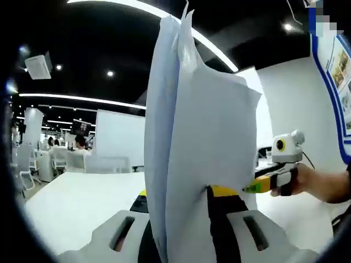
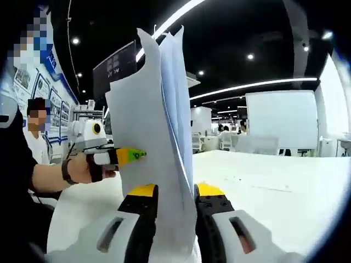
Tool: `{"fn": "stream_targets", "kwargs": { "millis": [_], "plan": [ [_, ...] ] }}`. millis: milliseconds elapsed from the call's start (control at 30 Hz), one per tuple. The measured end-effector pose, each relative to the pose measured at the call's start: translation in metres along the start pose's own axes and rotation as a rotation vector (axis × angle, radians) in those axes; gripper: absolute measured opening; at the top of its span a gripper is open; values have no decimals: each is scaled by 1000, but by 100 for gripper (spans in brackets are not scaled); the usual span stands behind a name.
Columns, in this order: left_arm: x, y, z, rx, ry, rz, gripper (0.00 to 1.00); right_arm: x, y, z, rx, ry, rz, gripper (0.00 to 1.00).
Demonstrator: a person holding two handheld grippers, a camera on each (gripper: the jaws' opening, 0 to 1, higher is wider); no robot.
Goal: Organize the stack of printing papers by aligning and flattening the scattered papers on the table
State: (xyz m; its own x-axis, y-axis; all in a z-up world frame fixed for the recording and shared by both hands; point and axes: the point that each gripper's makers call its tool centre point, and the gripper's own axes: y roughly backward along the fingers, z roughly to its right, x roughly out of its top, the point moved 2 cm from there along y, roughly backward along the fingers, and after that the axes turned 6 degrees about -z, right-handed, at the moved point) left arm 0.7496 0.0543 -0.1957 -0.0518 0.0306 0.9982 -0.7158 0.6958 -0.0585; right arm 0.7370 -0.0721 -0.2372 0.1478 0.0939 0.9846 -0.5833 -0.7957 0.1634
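Observation:
A stack of white printing papers (image 1: 203, 137) stands upright on edge, its top sheets uneven and splayed. My left gripper (image 1: 184, 194) is shut on its lower part, with a yellow-tipped jaw on each side. The right gripper (image 1: 259, 187), held by a hand, pinches the same stack from the right. In the right gripper view the papers (image 2: 159, 131) rise between the jaws of my right gripper (image 2: 176, 192), which is shut on them. The left gripper (image 2: 130, 156) meets the stack's left edge there. The white table (image 2: 274, 186) lies below.
The white table (image 1: 77, 200) stretches far back towards a white partition (image 1: 118, 137) and desks with seated people (image 1: 79, 145). A blue-edged poster wall (image 1: 337, 82) stands on one side. A person (image 2: 35, 131) is near that wall.

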Motion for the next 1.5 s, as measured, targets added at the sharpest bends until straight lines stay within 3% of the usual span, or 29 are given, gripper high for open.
{"fn": "stream_targets", "kwargs": {
  "millis": [100,200,367,700,800,967,1200,1400,1500],
  "plan": [
    [-8,-5,3,-25,47,-21,25,-6,-8,2,-18,16,-16,24],
    [-10,-4,8,-53,66,-21,7,-7,-8,2,-26,46,-29,23],
    [-5,3,8,-54,88,-5,6,-2,0,6,-32,39,-10,23],
    [37,30,4,-108,168,201,5,19,17,5,24,-74,161,38],
    [50,38,8,-156,173,260,5,21,18,5,25,-90,180,47],
    [68,46,13,-201,165,315,5,21,15,1,40,-101,182,49],
    [93,56,24,-283,229,414,5,28,8,-20,161,-219,244,57],
    [116,67,33,-383,356,522,5,54,9,-36,251,-301,378,60],
    [118,67,35,-398,386,537,5,74,16,-45,321,-354,476,65]
  ]
}}
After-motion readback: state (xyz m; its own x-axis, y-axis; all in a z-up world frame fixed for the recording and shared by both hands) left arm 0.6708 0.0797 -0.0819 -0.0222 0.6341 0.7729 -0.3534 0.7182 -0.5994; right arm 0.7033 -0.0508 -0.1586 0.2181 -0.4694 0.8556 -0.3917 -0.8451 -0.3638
